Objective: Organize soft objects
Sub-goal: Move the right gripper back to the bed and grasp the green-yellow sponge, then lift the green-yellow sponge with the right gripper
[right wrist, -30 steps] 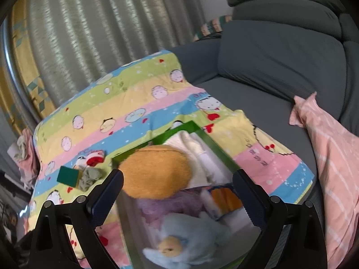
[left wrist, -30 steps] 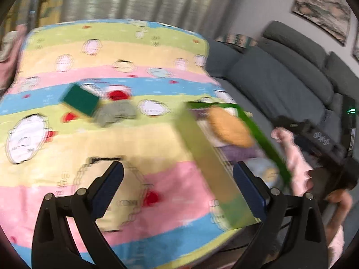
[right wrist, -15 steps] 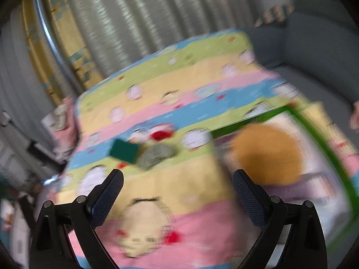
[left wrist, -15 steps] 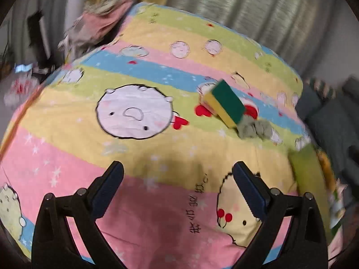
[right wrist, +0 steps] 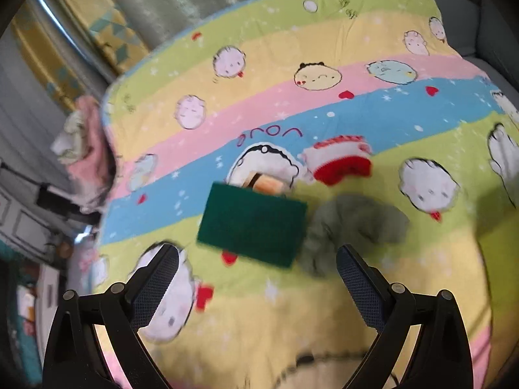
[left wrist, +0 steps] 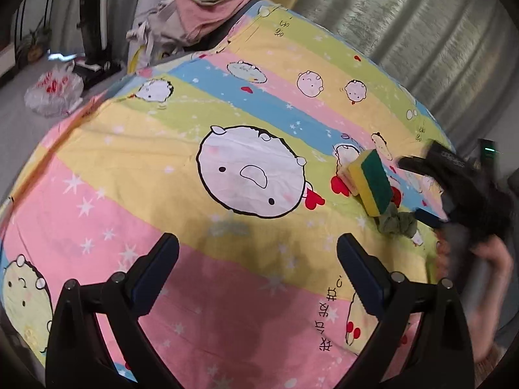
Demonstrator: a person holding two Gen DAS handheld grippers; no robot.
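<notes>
A yellow sponge with a green scouring top (left wrist: pixel 369 181) lies on the striped cartoon blanket (left wrist: pixel 162 149), touching a crumpled grey-green cloth (left wrist: pixel 397 223). In the right wrist view the sponge (right wrist: pixel 253 223) and cloth (right wrist: pixel 353 223) lie just ahead of my right gripper (right wrist: pixel 258 280), which is open and empty above them. My left gripper (left wrist: pixel 258 267) is open and empty over the pink stripe, well left of the sponge. The right gripper also shows in the left wrist view (left wrist: pixel 454 188), hovering by the cloth.
A pile of pink and beige laundry (left wrist: pixel 207 0) sits beyond the blanket's far edge. A plastic bag (left wrist: pixel 53 92) lies on the floor at the left. Grey curtains (left wrist: pixel 421 26) hang behind. The blanket edge drops off at the left.
Both grippers swung left, away from the green box of soft toys, which has left both views. The right gripper has closed in over the sponge and cloth.
</notes>
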